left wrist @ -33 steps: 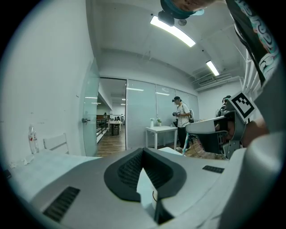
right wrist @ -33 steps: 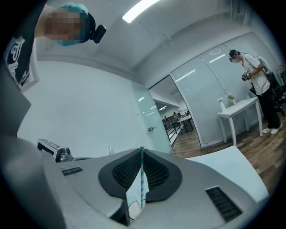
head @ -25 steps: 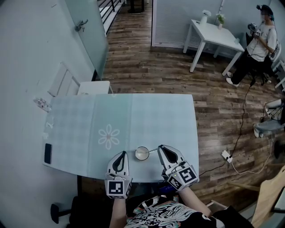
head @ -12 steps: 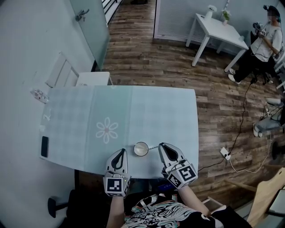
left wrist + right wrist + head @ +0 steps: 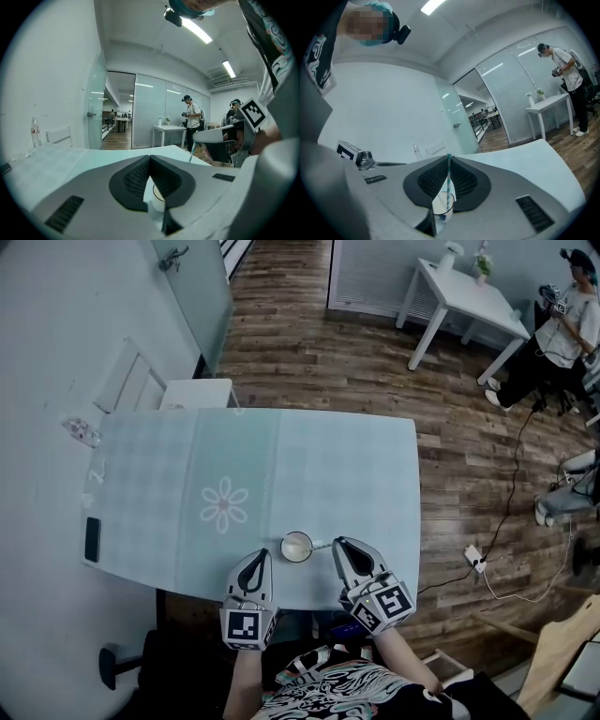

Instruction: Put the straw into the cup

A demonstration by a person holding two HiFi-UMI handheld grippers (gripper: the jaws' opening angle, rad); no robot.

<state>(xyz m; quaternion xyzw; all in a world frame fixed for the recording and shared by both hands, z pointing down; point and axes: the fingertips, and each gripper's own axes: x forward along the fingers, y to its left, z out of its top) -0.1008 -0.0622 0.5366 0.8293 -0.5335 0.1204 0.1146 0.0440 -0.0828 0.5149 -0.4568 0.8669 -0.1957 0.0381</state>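
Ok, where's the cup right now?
In the head view, the cup stands near the table's front edge, between the left claw and the right claw, which holds the straw.

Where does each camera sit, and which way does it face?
Head view: person's head, steeply down at the table; left tool, right tool show.
Left gripper view: rides the left tool, along its shut jaws toward the cup.
Right gripper view: rides the right tool, along jaws gripping the straw.
All share the cup.
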